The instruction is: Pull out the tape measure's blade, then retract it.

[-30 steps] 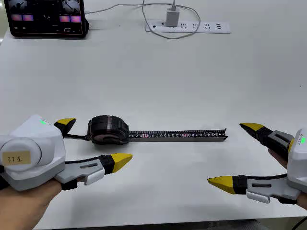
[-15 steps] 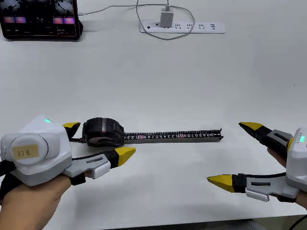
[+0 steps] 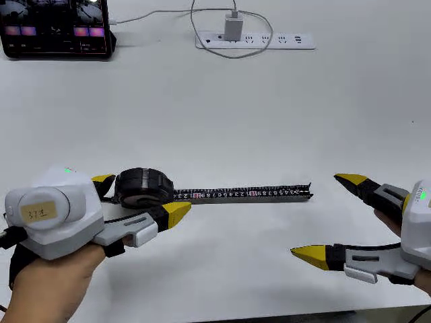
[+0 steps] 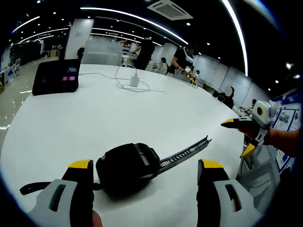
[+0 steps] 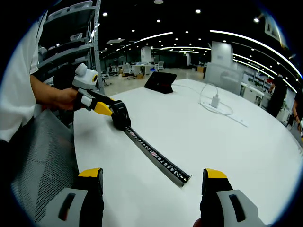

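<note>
A black tape measure (image 3: 141,188) lies on the white table (image 3: 222,121) with its blade (image 3: 242,194) pulled out to the right, hook end (image 3: 308,190) free on the table. My left gripper (image 3: 140,196) is open, its yellow-tipped jaws on either side of the case (image 4: 128,168) without pinching it. My right gripper (image 3: 330,217) is open too, a short way right of the blade's end (image 5: 182,178), with nothing between its jaws. In the right gripper view the case (image 5: 120,115) and the left gripper (image 5: 102,107) lie far off along the blade (image 5: 154,153).
A dark tablet (image 3: 55,28) stands at the table's back left. A white power strip (image 3: 256,40) with a plugged charger (image 3: 234,28) and looping cable lies at the back middle. The table's front edge (image 3: 269,316) runs close under both grippers.
My left gripper has slid forward so its jaws now flank the tape measure's case. The right gripper has stayed put. The head camera tilted a little.
</note>
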{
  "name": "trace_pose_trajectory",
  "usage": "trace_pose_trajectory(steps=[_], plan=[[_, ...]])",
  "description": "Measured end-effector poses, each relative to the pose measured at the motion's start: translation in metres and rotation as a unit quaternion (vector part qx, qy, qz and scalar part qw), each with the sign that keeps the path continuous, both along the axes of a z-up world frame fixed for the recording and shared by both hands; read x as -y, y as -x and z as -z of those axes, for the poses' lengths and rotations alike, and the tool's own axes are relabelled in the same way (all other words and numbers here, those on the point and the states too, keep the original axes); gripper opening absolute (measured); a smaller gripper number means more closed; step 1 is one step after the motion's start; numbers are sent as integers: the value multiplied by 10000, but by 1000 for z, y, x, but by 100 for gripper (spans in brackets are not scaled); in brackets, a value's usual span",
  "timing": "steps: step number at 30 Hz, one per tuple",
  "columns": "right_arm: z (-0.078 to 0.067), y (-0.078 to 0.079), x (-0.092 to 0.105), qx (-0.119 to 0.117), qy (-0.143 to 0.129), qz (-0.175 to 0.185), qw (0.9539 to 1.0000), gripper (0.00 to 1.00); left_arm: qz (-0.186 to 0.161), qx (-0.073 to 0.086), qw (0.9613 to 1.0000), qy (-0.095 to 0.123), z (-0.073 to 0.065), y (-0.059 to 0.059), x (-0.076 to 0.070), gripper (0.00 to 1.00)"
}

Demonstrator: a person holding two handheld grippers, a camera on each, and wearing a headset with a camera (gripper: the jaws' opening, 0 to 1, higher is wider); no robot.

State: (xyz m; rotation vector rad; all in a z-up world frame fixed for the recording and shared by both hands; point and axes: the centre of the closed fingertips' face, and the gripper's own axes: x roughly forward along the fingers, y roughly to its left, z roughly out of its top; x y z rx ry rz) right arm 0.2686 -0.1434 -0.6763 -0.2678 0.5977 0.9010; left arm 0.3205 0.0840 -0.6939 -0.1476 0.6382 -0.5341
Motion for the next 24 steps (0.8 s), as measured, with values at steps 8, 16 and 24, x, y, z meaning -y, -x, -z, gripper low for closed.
trace_pose_trajectory(steps=[8, 16, 24], plan=[[1, -1, 1, 0, 26, -8, 10000, 82, -62, 10, 10000, -40, 2, -1, 1, 86], [-1, -1, 2, 28, 84, -14, 10000, 82, -189, 49, 9997, -169, 4, -3, 0, 83], [-2, -6, 5, 96, 126, -14, 9999, 79, -334, 45, 9987, -388, 7, -4, 3, 84]])
